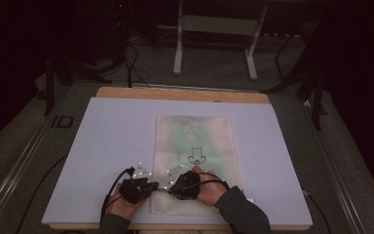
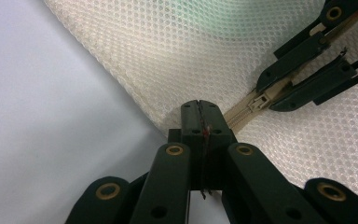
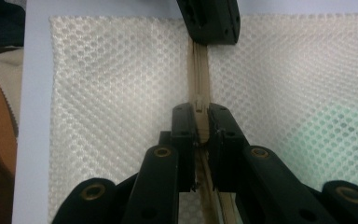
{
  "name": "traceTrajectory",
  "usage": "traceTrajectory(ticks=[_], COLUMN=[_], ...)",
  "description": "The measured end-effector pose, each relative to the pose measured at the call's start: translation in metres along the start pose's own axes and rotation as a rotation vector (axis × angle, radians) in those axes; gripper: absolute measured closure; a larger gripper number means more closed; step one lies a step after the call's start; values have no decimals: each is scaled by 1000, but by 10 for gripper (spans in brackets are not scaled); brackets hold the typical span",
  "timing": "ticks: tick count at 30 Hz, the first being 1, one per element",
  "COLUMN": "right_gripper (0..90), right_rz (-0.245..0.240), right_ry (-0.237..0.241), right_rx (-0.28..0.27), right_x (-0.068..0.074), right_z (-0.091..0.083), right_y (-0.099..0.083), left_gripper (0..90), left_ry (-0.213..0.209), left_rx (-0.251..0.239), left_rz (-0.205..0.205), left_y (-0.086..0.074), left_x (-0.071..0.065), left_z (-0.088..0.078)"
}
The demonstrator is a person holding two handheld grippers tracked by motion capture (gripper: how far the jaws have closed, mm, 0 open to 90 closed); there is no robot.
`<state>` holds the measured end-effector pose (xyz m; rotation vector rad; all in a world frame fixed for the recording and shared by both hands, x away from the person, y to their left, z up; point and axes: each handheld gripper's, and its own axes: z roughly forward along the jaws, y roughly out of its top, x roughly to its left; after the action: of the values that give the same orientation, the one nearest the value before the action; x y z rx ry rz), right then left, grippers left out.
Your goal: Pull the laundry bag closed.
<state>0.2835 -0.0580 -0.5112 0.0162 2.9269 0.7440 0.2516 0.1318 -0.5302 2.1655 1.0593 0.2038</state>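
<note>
The left gripper (image 2: 199, 112) pinches the mesh laundry bag (image 2: 177, 51) at the zipper's (image 2: 240, 112) end. The right gripper (image 3: 200, 116) clamps the zipper slider (image 3: 199, 103) between its jaws. Draw the slider straight along the teeth away from the left jaws, which should anchor the bag taut.

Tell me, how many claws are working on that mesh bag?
2. The left claw pinches the end of the mesh bag by its zipper; the right claw grips the zipper pull close beside it.

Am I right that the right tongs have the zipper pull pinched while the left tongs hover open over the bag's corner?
Not quite: the left tongs are shut, clamped on the bag edge at the zipper end, as the left gripper view shows. The right tongs do pinch the zipper pull.
</note>
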Motion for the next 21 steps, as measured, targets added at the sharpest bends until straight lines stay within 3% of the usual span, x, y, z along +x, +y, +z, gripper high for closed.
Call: traceTrajectory(ticks=[21], right_gripper=[823], right_rz=[6], right_ry=[4], right_rx=[2], right_x=[-1], right_z=[-5], right_y=[-9], left_gripper=[895], left_ry=[4], left_rx=[4], left_rz=[6], left_y=[0], left_x=[-1], left_z=[0])
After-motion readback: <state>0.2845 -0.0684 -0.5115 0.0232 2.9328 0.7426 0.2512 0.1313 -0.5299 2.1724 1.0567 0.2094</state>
